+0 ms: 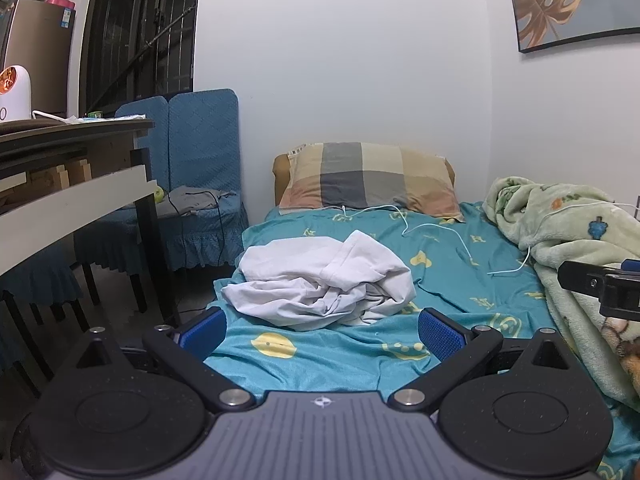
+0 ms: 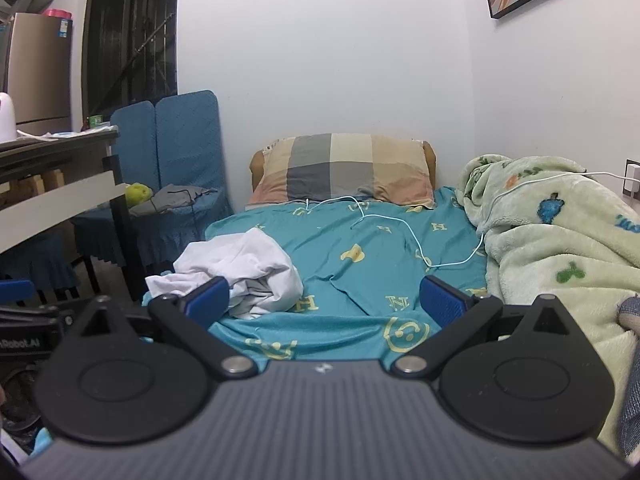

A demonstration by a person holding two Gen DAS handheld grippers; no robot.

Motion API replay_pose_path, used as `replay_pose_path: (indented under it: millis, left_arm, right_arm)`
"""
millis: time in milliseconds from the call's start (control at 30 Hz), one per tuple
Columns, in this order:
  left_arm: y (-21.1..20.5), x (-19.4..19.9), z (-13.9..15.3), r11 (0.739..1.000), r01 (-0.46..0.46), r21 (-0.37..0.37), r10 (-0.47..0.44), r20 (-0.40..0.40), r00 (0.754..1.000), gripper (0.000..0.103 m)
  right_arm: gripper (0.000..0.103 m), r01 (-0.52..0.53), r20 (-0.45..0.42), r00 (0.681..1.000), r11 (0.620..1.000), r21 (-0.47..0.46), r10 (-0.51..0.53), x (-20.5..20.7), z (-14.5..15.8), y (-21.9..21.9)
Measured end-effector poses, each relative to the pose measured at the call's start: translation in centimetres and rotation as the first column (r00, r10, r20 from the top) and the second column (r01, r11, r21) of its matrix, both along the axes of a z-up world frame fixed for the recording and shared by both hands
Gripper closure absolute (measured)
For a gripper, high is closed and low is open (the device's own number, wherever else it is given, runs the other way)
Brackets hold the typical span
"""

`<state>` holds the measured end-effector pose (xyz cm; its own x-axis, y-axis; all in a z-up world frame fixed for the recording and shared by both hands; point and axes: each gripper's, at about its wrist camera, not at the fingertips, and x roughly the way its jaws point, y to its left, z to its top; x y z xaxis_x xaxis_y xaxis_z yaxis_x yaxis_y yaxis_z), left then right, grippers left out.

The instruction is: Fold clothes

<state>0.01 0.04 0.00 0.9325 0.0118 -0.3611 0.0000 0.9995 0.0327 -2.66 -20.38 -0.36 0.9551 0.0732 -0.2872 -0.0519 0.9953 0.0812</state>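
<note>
White-walled bedroom, narrow bed against the far wall: teal bedsheet with yellow printed motifs (image 1: 448,256), checked pillow in grey, cream and peach squares (image 1: 370,178) at the head, pale green fleece blanket with cartoon prints (image 2: 560,240) heaped along your right side, thin white charging cable (image 1: 460,240) trailing across the sheet from pillow to blanket. To your left, a dark desk with a white rail (image 1: 76,148) and two blue-covered chairs (image 1: 200,152), one with a grey cloth on its seat. Task item: one crumpled white garment (image 1: 324,280), lying in a loose bunched heap on the left half of the bed near its edge, with creases and overlapping layers and no flat panel or squared edge showing, so it is not folded as it lies. Your left gripper (image 1: 322,332) hangs just short of that heap, jaws spread wide and holding nothing. Your right gripper (image 2: 324,298) hangs over bare sheet to the right of the garment, jaws equally wide and empty. Judged from this, the spreading and the folding are all left to do; no folded clothes show anywhere on the bed.
</note>
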Motion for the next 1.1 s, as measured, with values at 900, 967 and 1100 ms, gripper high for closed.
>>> replay_pose_path:
  millis: [900,967,1100]
  left_arm:
    - [0.1,0.3,-1.0,0.999,0.032,-0.027,-0.034,-0.047,0.998,0.000]
    - [0.0,0.4,-1.1,0.999,0.033,-0.026,-0.034,-0.051,0.998,0.000]
    - [-0.1,0.5,-1.3,0.999,0.032,-0.022,-0.033,-0.051,0.998,0.000]
  right_arm:
    - [0.000,-0.022,-0.023,0.999,1.000,0.008,0.022,0.3,-0.4,0.6]
    - [0.000,-0.021,-0.024,0.999,1.000,0.006,0.022,0.3,-0.3,0.7]
    - [0.000,-0.018,-0.024,1.000,1.000,0.005,0.018,0.3,-0.3,0.7]
